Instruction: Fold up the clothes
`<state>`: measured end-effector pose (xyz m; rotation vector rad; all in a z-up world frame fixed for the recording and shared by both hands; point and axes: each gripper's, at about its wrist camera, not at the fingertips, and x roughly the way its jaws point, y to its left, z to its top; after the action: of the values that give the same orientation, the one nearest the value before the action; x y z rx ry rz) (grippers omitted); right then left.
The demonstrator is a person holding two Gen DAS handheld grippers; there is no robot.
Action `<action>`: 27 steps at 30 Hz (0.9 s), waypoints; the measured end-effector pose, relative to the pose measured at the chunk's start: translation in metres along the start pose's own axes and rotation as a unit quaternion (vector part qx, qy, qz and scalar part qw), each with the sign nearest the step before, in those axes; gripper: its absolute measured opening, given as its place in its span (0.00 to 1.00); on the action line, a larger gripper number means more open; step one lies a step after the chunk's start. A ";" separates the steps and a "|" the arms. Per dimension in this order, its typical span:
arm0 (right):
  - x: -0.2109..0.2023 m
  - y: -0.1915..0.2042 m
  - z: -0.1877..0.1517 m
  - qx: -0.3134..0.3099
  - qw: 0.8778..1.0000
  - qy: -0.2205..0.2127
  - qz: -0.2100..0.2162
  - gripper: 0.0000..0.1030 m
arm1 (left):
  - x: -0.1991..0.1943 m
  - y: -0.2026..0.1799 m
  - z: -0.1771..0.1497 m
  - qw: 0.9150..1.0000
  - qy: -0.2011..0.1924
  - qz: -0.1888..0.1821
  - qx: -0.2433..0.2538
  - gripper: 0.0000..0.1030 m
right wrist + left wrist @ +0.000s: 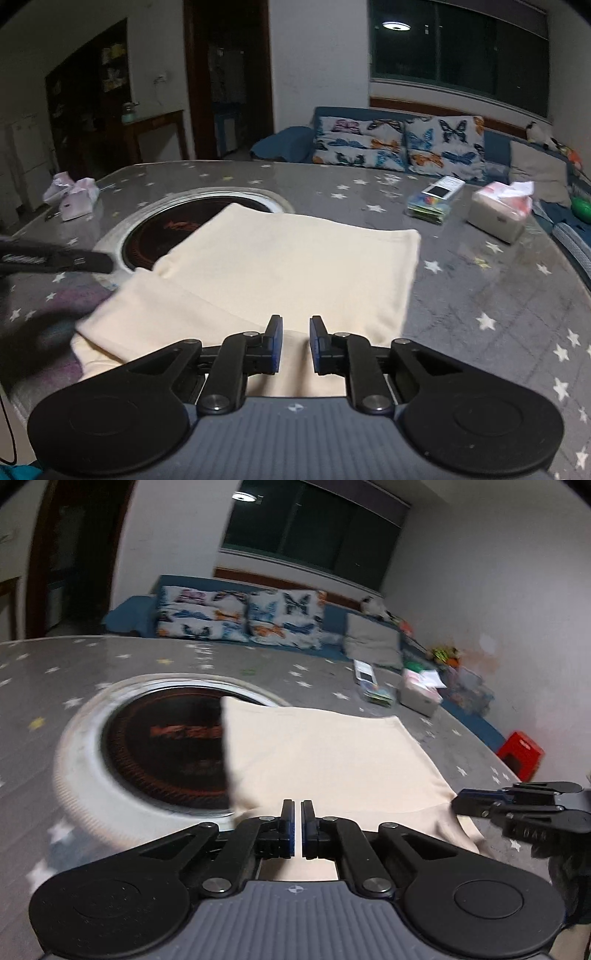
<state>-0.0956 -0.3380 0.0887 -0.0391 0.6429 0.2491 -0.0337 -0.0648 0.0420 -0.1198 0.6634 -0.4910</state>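
Observation:
A cream garment (pixel 295 258) lies folded into a flat rectangle on the grey star-patterned table (pixel 498 295), with a lower layer sticking out at its near left. In the left wrist view the garment (pixel 332 760) covers part of a round cooktop. My left gripper (pixel 298 805) hovers over its near edge with the jaws shut and nothing between them; it shows blurred at the left of the right wrist view (pixel 105 263). My right gripper (pixel 295 321) stands over the near edge with a small gap between its pads and no cloth pinched. Its tip (pixel 460 806) touches the garment's right corner.
A round inset cooktop (pixel 159 236) sits in the table under the garment's far left. A tissue box (pixel 498 210), a small flat box (pixel 432 201) and a pink packet (pixel 74 199) lie on the table. A sofa with butterfly cushions (pixel 399 147) stands behind; a red stool (pixel 521 753) is beside the table.

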 end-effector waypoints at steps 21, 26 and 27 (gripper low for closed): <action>-0.010 0.024 -0.017 -0.061 0.997 0.036 0.044 0.22 | 0.000 -0.020 -0.019 0.997 0.013 -0.002 0.073 0.06; -0.009 0.028 -0.028 -0.064 0.995 0.056 0.045 0.22 | -0.005 -0.039 -0.038 0.992 0.029 -0.032 0.114 0.06; -0.010 0.029 -0.029 -0.066 0.995 0.056 0.045 0.22 | -0.005 -0.043 -0.041 0.991 0.034 -0.035 0.122 0.06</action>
<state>-0.1279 -0.3156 0.0726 -0.1520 0.7400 0.3783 -0.0794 -0.0983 0.0231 0.1056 0.6621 -0.6433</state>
